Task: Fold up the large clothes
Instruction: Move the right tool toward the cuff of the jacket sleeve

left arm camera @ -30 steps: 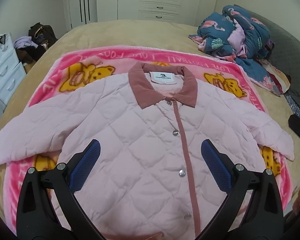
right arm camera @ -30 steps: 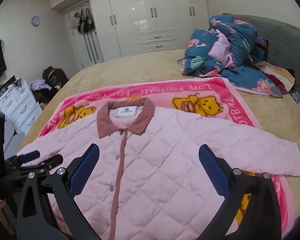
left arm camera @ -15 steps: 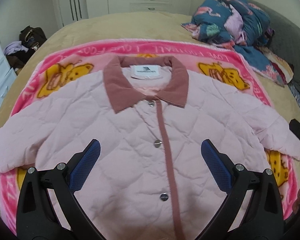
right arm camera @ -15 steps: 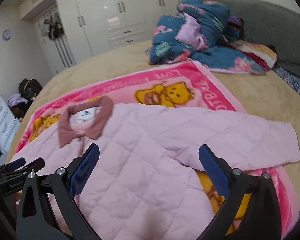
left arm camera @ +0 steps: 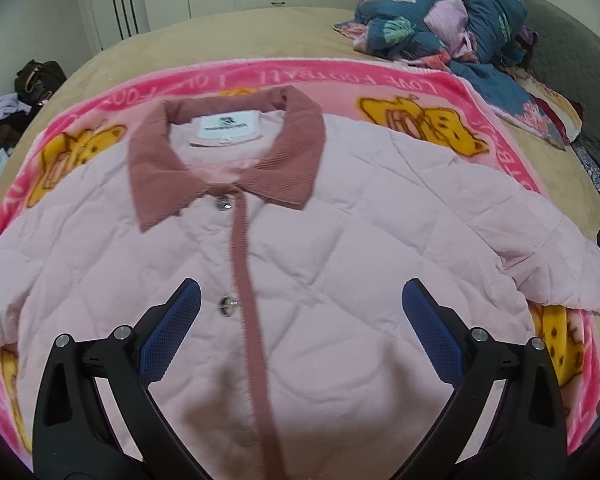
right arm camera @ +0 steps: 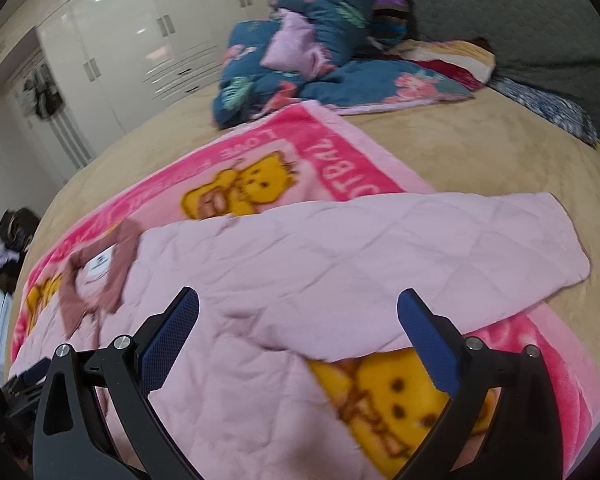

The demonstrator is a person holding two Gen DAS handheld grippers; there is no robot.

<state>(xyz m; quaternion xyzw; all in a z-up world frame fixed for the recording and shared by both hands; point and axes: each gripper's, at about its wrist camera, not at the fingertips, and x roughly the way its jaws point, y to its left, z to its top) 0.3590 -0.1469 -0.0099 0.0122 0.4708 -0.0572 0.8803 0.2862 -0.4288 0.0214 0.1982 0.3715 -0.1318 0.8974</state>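
I see the pink quilted jacket (left arm camera: 340,240) flat, buttoned, on the pink bear blanket (left arm camera: 380,80); bare tan bedspread (right arm camera: 480,152) beyond its sleeve (right arm camera: 420,248) edge | left gripper (left arm camera: 300,336) jaws wide apart, holding nothing, over the chest | right gripper (right arm camera: 298,340) wide apart, empty, over the sleeve | both views closer than half a second ago.

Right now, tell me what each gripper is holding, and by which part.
Nothing is held. The left gripper and right gripper are both open above the pink quilted jacket, without touching it.
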